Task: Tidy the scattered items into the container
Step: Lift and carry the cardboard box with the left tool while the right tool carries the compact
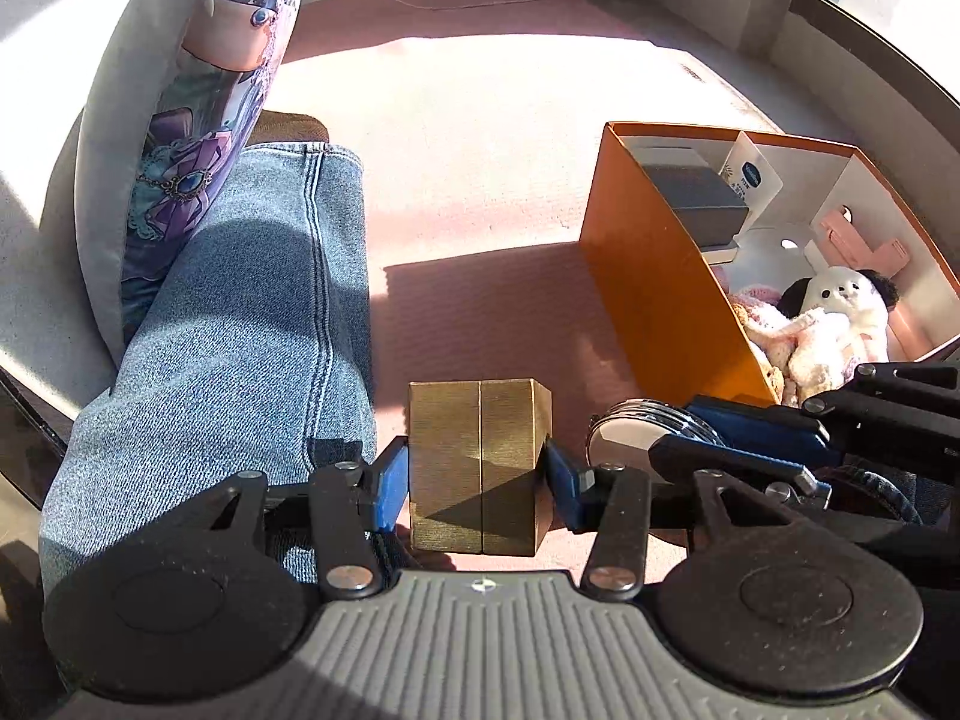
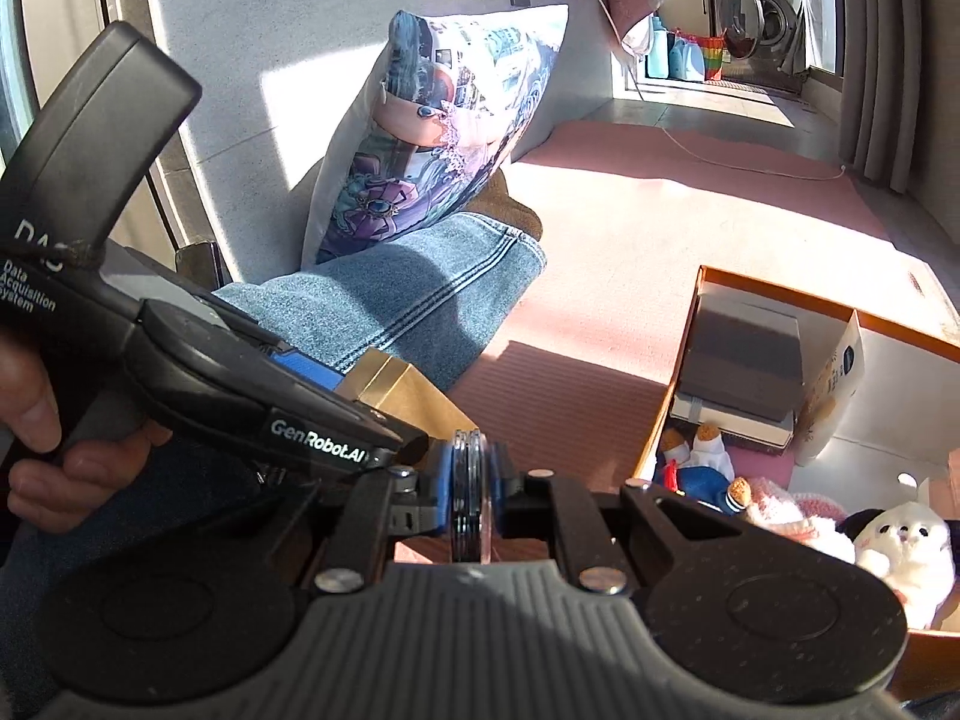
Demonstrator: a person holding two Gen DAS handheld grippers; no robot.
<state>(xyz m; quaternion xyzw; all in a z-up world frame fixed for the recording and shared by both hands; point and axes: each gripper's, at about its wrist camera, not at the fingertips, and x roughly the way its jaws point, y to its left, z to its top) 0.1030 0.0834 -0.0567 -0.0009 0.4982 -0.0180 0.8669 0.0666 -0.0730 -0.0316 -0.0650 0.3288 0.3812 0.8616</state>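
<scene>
My left gripper (image 1: 477, 471) is shut on a gold box (image 1: 477, 462), held just above the pink mat; the box also shows in the right wrist view (image 2: 399, 387). My right gripper (image 2: 471, 489) is shut on a round compact mirror (image 2: 471, 495), held edge-on between the blue pads; the mirror shows in the left wrist view (image 1: 624, 441) just right of the gold box. The orange container (image 1: 648, 276) stands to the right, open at the top, also in the right wrist view (image 2: 654, 426). It holds a grey box (image 1: 699, 198), a white plush (image 1: 840, 312) and other items.
A leg in blue jeans (image 1: 240, 348) lies along the left, with a printed pillow (image 1: 204, 120) behind it against the wall. A white charging cable (image 2: 720, 150) runs across the pink mat (image 1: 480, 180). A window sill and wall lie beyond the container.
</scene>
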